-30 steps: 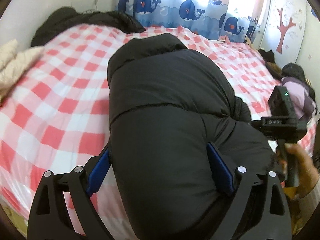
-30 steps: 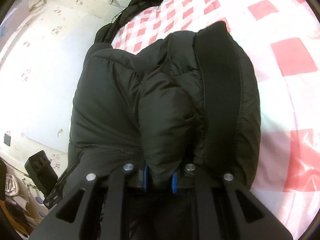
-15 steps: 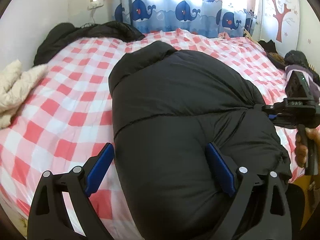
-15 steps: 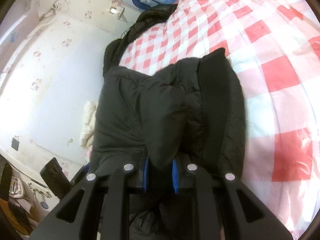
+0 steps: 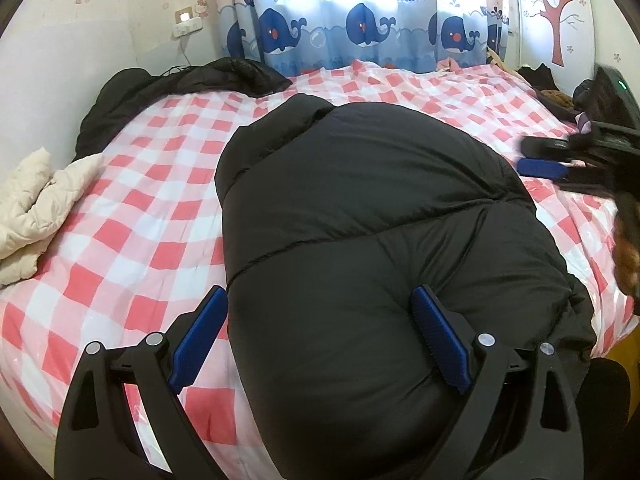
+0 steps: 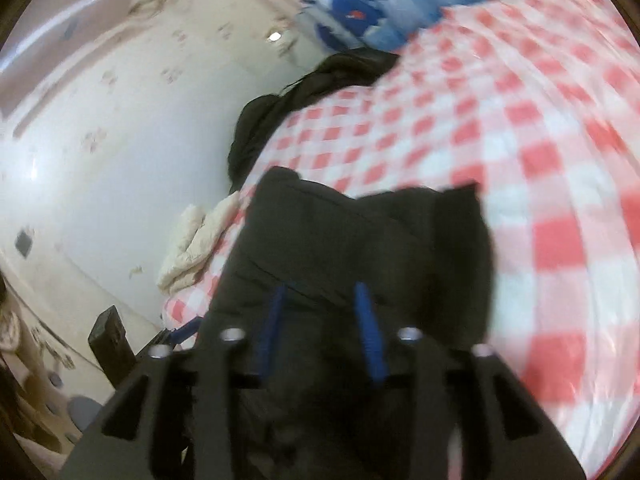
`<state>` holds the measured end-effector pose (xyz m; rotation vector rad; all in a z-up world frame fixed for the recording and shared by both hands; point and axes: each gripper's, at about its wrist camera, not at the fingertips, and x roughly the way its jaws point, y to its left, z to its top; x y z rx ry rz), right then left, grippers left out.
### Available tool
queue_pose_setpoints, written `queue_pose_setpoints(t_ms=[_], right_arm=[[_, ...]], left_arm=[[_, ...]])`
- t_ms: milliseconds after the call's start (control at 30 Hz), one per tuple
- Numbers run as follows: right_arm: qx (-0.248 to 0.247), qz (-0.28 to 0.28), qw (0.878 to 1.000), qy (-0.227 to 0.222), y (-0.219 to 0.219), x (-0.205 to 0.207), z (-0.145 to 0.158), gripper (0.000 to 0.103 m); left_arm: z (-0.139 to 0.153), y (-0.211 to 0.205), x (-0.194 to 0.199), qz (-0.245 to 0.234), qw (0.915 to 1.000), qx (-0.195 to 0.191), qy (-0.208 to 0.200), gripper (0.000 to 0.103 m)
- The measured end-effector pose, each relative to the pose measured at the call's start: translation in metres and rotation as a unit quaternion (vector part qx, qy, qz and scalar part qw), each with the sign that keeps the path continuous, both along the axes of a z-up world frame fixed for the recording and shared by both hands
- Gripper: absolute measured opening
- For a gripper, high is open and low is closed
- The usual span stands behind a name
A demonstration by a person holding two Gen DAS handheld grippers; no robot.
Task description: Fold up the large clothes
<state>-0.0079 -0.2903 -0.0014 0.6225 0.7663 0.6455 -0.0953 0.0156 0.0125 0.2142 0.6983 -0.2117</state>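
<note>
Now apparently released: black jacket.

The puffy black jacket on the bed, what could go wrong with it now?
The puffy black jacket looks folded into a bundle, and both the left gripper and the right gripper are open. With nothing holding it, the puffy filling might spring the fold open. Its near end also hangs over the edge of the checked bedspread, so it might slide off.

A: That black jacket looks like smooth, faintly shiny quilted cloth, puffy all over

B: And the checked sheet under it is cloth under glossy, crinkly film; left gripper is matt black plastic
</note>
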Motion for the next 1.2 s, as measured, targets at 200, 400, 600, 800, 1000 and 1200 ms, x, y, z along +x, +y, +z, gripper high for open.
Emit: queue_pose_setpoints(t_ms=[200, 400, 600, 800, 1000, 1200], right_arm=[[-0.108, -0.005, 0.99, 0.095, 0.047, 0.056, -0.068, 0.032], [-0.153, -0.015, 0.981, 0.118, 0.041, 0.048, -0.068, 0.029], [-0.144, -0.065, 0.982, 0.107, 0.048, 0.038, -0.08, 0.03], [-0.068, -0.069, 0.99, 0.101, 0.083, 0.062, -0.082, 0.031], [-0.106, 0.007, 0.99, 0.09, 0.18, 0.108, -0.07, 0.031], [-0.188, 0.061, 0.976, 0.09, 0.19, 0.105, -0.065, 0.032]], left_arm=[[0.0, 0.008, 0.005, -0.027, 0.9974, -0.056, 0.036, 0.089], [-0.015, 0.085, 0.037, 0.007, 0.9513, -0.265, 0.158, 0.096], [-0.058, 0.071, 0.063, -0.039, 0.9156, -0.33, 0.226, 0.096], [-0.021, 0.091, 0.07, -0.056, 0.9536, -0.256, 0.148, 0.079], [-0.026, 0.173, 0.099, 0.008, 0.9681, -0.178, 0.176, 0.088], [-0.035, 0.208, 0.088, 0.026, 0.9598, -0.205, 0.19, 0.09]])
